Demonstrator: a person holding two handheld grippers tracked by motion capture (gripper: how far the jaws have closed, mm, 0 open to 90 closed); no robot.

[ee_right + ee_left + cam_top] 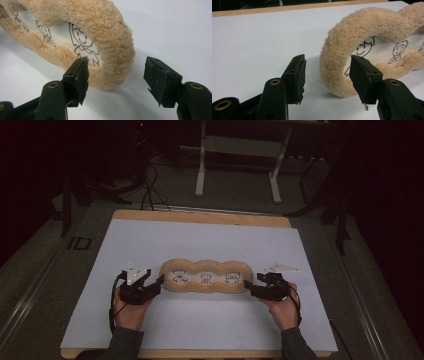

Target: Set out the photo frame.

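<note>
1. A tan fleecy frame [206, 277] with three rounded lobes is lying flat near the middle of the white table [150, 245], its long side running left to right.
2. Three line-drawn cartoon figures are showing on white panels inside its lobes.
3. The left tool [159, 281] is sitting at the frame's left end, held in the person's left hand [131, 312].
4. In the left gripper view, this tool [327, 72] is standing with its jaws apart; the fleecy end loop [337, 62] is lying between them, and neither pad is pressing on it.
5. The right tool [248, 286] is sitting at the frame's right end, held in the right hand [284, 310].
6. In the right gripper view, this tool [116, 75] is likewise gaping wide, with the frame's rounded end [112, 50] between the pads and a clear gap beside the right one.
</note>
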